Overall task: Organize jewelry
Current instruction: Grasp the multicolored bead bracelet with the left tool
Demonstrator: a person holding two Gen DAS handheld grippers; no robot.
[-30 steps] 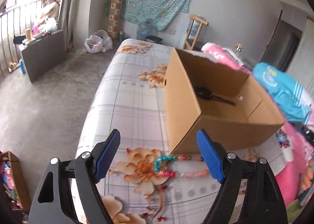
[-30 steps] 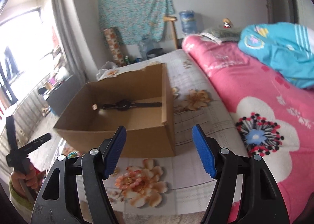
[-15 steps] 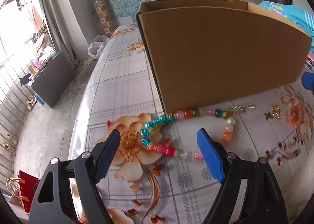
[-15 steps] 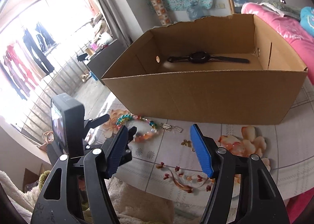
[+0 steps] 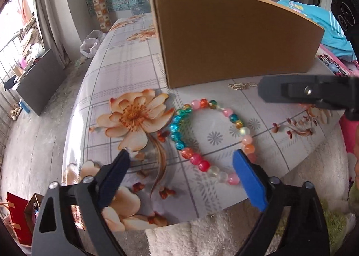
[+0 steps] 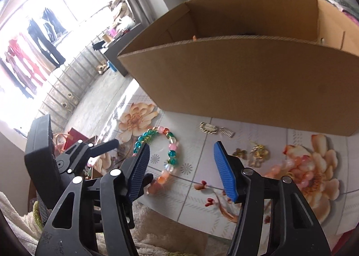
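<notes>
A bracelet of teal, pink and red beads [image 5: 177,130] lies in a loop on the flowered tablecloth [image 5: 125,69], in front of the brown cardboard box [image 5: 235,38]. My left gripper [image 5: 181,159] hovers low over the loop's near side. Its jaws are opening and the pads touch nothing. My right gripper [image 6: 181,147] hangs over the bracelet [image 6: 171,153], jaws closing with nothing pressed between them. Its black finger [image 5: 303,94] crosses the left wrist view. A gold clasp [image 6: 208,128] and small gold earrings [image 6: 258,150] lie near the box [image 6: 246,80].
The table's front edge meets a white fluffy blanket [image 5: 202,235]. Pink and blue bedding [image 5: 332,38] lies to the right of the box. The concrete floor [image 5: 33,132] drops away on the left, with a red bag [image 5: 15,215] below the table.
Both grippers came down toward the tabletop and the bracelet now fills the views. The left jaws spread wider; the right jaws narrowed. The box's inside has dropped out of sight.
</notes>
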